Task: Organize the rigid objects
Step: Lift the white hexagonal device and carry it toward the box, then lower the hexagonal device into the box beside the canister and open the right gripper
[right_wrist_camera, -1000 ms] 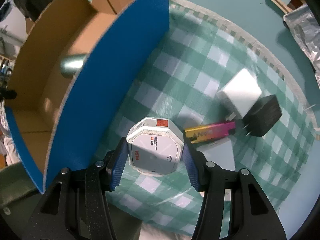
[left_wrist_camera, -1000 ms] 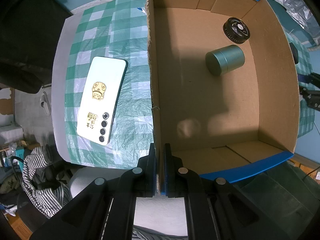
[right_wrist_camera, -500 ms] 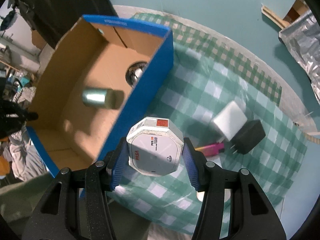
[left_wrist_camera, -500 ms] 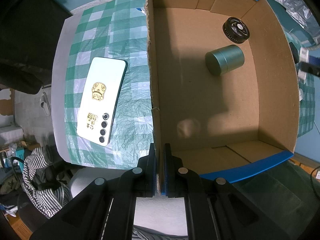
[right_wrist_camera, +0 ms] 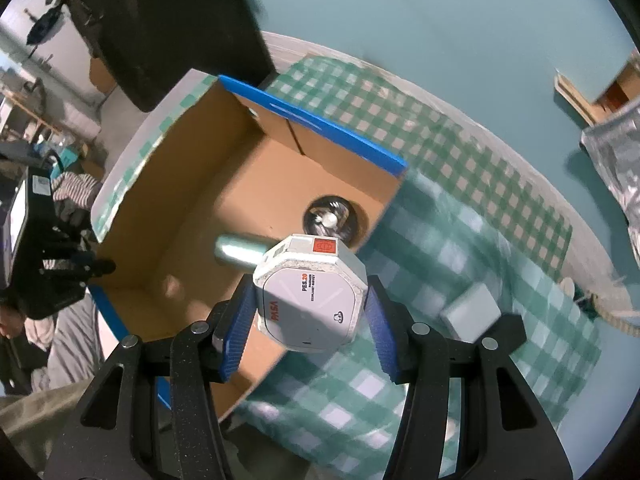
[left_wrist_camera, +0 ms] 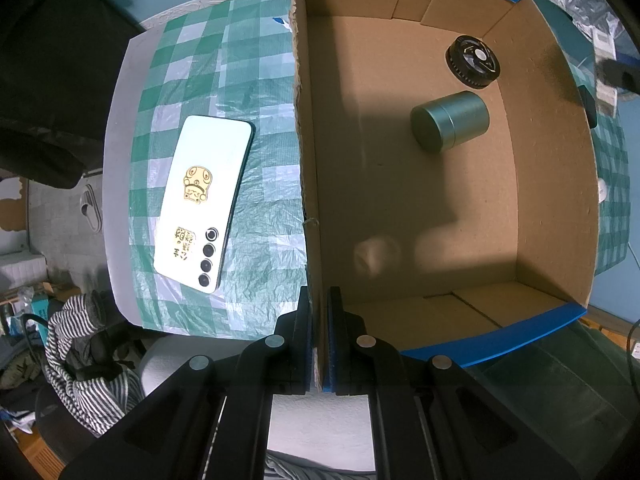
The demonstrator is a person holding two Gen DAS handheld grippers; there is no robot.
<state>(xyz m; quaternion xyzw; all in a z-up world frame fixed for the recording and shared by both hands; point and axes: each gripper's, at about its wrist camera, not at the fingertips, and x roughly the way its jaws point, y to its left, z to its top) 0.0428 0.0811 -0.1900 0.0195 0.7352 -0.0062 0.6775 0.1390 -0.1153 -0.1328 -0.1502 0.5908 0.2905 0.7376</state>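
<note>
My left gripper (left_wrist_camera: 319, 312) is shut on the near left wall of an open cardboard box (left_wrist_camera: 306, 128) with blue outer sides. Inside the box lie a green metal tin (left_wrist_camera: 450, 122) on its side and a black round part (left_wrist_camera: 473, 61). My right gripper (right_wrist_camera: 306, 312) is shut on a white octagonal box (right_wrist_camera: 310, 300) with red print, held in the air above the right rim of the cardboard box (right_wrist_camera: 240, 152). The tin (right_wrist_camera: 236, 250) and the round part (right_wrist_camera: 330, 220) show below it.
A white phone (left_wrist_camera: 204, 200) lies face down on the green checked tablecloth (left_wrist_camera: 260, 60) left of the box. A white charger (right_wrist_camera: 470, 314) lies on the cloth right of the box. Striped clothing (left_wrist_camera: 80, 344) lies below the table edge. Silver foil (right_wrist_camera: 616, 160) sits at far right.
My right gripper has lifted the white octagonal box off the cloth and carried it left and up, over the cardboard box rim. The left gripper has stayed clamped on the wall.
</note>
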